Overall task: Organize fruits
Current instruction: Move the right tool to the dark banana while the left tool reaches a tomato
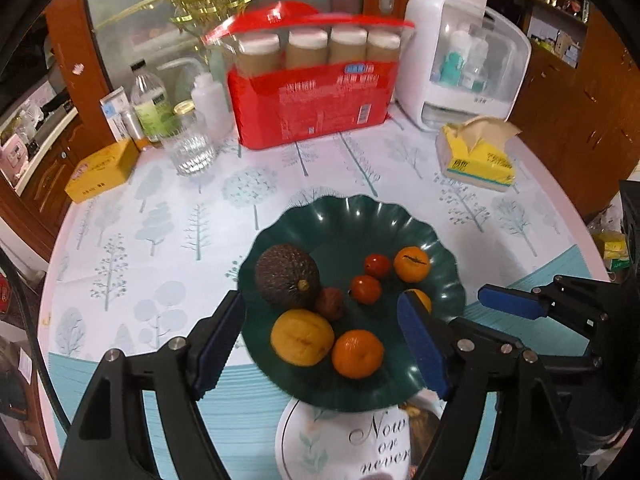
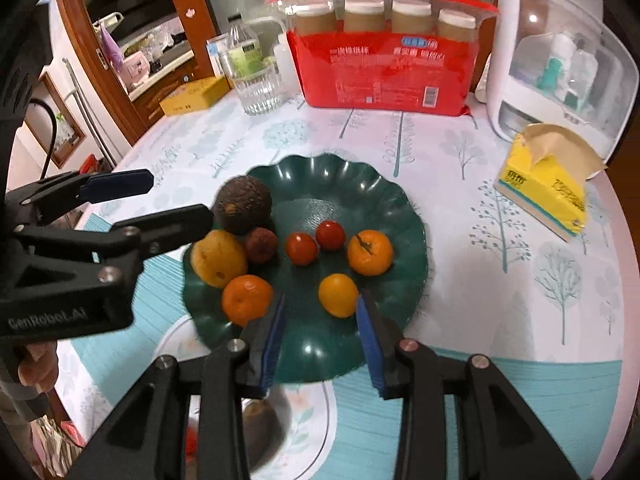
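Observation:
A dark green scalloped plate (image 1: pixel 344 216) (image 2: pixel 340 176) holds several fruits: a dark avocado-like fruit (image 1: pixel 287 276) (image 2: pixel 242 204), a yellow fruit (image 1: pixel 302 337) (image 2: pixel 218 258), a brown lychee (image 1: pixel 329 303) (image 2: pixel 261 244), two red tomatoes (image 1: pixel 366 289) (image 2: pixel 301 249), and oranges (image 1: pixel 357 354) (image 2: pixel 370 252). My left gripper (image 1: pixel 320 344) is open and empty above the plate's near side. My right gripper (image 2: pixel 320 340) is open and empty, just short of a small orange (image 2: pixel 338 295). A white plate (image 1: pixel 320 440) (image 2: pixel 308 420) lies under the green plate's near edge; a brown fruit (image 2: pixel 260 420) sits on it.
At the table's back stand a red package of jars (image 1: pixel 316 80) (image 2: pixel 384 56), a white cabinet (image 1: pixel 464 60) (image 2: pixel 556 56), a glass (image 1: pixel 192 148) (image 2: pixel 258 88), bottles (image 1: pixel 150 100), a yellow box (image 1: pixel 102 170) (image 2: pixel 194 98) and a yellow tissue pack (image 1: pixel 476 152) (image 2: pixel 544 184).

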Available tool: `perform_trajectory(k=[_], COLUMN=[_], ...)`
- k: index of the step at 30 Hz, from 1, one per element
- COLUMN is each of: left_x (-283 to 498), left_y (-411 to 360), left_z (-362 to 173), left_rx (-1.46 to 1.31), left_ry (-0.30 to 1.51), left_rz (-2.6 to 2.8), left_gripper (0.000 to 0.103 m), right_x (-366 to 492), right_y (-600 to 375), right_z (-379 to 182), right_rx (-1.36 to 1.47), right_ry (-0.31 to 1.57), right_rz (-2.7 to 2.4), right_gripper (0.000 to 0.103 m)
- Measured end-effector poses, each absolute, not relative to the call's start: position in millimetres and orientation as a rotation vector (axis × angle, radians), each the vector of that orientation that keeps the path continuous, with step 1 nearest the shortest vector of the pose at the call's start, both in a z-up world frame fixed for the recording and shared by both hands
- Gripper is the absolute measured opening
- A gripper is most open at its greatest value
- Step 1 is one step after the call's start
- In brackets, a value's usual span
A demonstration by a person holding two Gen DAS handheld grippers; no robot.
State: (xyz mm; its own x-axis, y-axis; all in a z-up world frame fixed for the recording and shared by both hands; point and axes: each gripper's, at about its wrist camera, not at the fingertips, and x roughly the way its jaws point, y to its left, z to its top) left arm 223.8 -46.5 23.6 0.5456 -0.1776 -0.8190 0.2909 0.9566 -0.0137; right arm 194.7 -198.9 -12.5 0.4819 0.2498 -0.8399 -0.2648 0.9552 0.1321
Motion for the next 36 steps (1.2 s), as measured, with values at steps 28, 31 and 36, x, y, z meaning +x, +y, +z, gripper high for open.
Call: perform_trajectory(k=[28,31,36], left_x=[65.1,62.4,61.4], left_y=[-0.5,4.5,15.9], left_z=[-18.2,-41.5,-68.9], left_rx=[0.179,0.135,0.050], left_ry=[0.875,0.918,0.988], left_rz=[-0.267,-0.245,-0.250], left_gripper=[0.086,0.086,0.086], right_x=[84.3,82.3,81.9], right_y=[-183.5,-185.2,-184.6], right_z=[-44.0,-65.1,-83.0], right_rx=[0.190,0.264,0.329], right_ry=[1.156,1.209,1.238], right_rz=[0.303,0.290,0.276], right_gripper=[0.037,0.037,0.039])
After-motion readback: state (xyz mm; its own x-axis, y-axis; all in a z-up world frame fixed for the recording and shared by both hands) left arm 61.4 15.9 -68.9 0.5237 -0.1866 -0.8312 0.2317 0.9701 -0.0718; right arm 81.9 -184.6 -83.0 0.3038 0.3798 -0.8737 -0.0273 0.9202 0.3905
